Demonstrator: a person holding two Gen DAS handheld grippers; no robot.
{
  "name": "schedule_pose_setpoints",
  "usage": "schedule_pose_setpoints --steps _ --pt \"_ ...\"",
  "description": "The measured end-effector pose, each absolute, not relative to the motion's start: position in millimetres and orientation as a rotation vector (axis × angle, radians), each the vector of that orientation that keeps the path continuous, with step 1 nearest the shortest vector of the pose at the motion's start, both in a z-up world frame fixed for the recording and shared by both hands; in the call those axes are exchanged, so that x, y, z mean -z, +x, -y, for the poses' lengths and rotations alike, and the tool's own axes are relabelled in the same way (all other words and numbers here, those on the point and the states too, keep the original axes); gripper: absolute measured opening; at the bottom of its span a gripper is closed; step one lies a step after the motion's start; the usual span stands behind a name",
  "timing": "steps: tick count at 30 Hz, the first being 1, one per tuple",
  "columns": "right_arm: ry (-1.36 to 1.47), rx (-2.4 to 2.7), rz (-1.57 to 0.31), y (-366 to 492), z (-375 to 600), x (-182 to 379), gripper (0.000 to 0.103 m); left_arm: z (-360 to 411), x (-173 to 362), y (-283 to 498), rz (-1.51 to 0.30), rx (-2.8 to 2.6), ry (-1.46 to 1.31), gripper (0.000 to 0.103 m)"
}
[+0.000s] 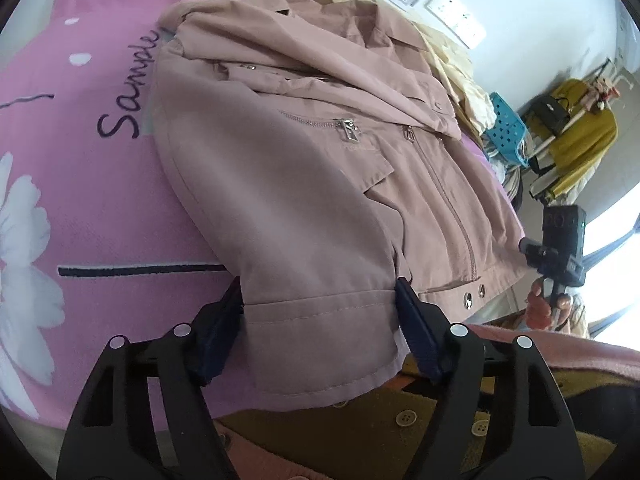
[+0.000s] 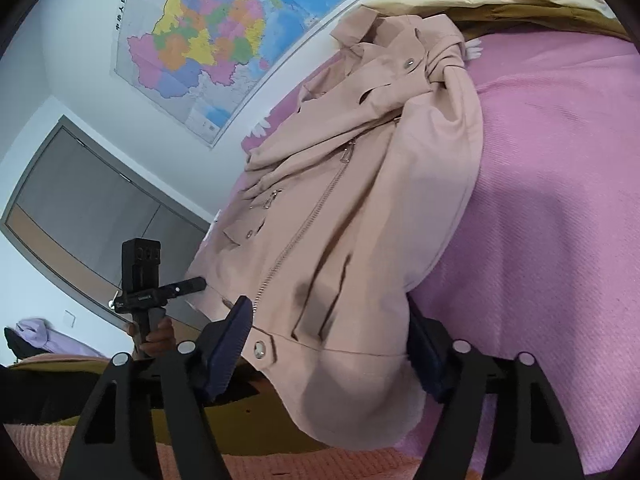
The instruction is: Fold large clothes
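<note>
Pink zip jacket [image 1: 304, 168] on pink floral bedsheet [image 1: 80, 184], left gripper [image 1: 320, 316] straddling its hem, right gripper [image 2: 332, 344] likewise, neither visibly clamping, wall map [image 2: 224, 32] only in right view, blue basket [image 1: 506, 128] only in left view.

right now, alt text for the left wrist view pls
A dusty pink zip jacket lies on a pink flowered bedspread, its hem between the fingers of the left gripper. The right gripper, held in a hand, is at the far hem corner.

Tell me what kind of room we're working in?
Probably a bedroom: the dusty-pink zip jacket lies on a pink daisy-print bedspread, a colourful wall map hangs above, and mustard-yellow clothing hangs nearby.
</note>
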State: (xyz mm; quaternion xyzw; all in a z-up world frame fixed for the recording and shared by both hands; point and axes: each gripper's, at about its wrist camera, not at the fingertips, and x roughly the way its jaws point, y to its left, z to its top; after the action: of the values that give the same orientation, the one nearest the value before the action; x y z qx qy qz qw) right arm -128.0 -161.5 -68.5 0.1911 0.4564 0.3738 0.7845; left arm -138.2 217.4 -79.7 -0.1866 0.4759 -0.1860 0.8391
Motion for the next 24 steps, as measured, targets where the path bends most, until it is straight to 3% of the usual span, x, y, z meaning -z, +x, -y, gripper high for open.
schedule_pose_setpoints --steps 2,5,6,8,10,12,13,14,18,24 --pt "0.346 -0.769 -0.994 -129.2 154.4 67.5 0.075 -215.9 80.4 -135.2 -1.008 0.411 -0.411 0.087" --pt "0.260 -0.744 -0.974 -135.0 143.4 65.9 0.080 -199.8 79.0 -133.3 -1.012 0.366 -0.345 0.090" --pt "0.237 -0.731 -0.968 -136.8 140.8 65.2 0.078 -192.7 78.7 -133.9 -1.015 0.343 -0.301 0.090" --pt "0.208 -0.688 -0.958 -138.7 140.6 66.0 0.066 -186.0 78.9 -134.6 -1.015 0.311 -0.255 0.088" --pt "0.211 -0.646 -0.965 -137.9 145.9 68.8 0.028 -185.6 78.2 -134.7 -1.014 0.285 -0.243 0.077" --pt "0.257 -0.649 -0.974 -136.9 153.8 73.1 0.022 -192.5 77.9 -134.6 -1.016 0.299 -0.279 0.055" --pt "0.264 -0.653 -0.968 -137.9 155.0 73.8 0.018 -193.8 77.8 -134.2 -1.021 0.323 -0.311 0.034" --pt "0.278 -0.667 -0.965 -139.4 154.6 73.3 0.015 -194.1 77.7 -134.1 -1.022 0.333 -0.329 0.021" --pt "0.354 -0.749 -0.873 -150.3 154.9 48.7 0.007 -199.3 58.9 -141.9 -0.950 0.345 -0.361 0.016" --pt "0.344 -0.877 -0.728 -182.5 157.9 -4.6 0.007 -215.3 0.4 -175.2 -0.792 0.379 -0.347 0.014"
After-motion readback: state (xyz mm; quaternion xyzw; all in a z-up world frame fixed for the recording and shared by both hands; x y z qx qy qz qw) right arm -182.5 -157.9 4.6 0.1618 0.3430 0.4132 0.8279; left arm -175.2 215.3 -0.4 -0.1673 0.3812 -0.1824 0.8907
